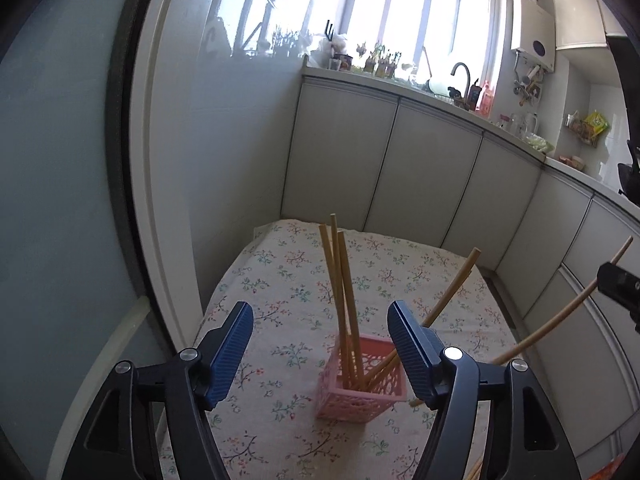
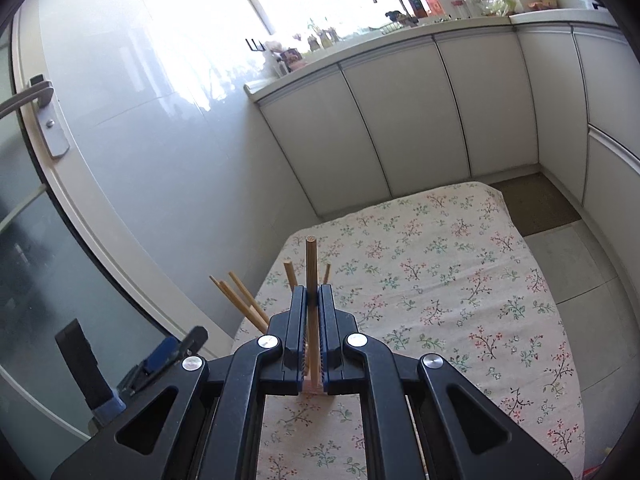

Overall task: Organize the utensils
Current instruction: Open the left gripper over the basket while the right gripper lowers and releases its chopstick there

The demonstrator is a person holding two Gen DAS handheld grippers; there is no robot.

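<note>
A pink perforated basket stands on the floral tablecloth and holds several wooden chopsticks, some upright, some leaning right. My left gripper is open and empty, just in front of and above the basket. My right gripper is shut on one wooden chopstick, held upright above the basket, which is mostly hidden behind its jaws. That chopstick and the right gripper also show at the right edge of the left wrist view.
White kitchen cabinets run behind and to the right of the table. A glass door stands at the left. The left gripper shows low at the left of the right wrist view.
</note>
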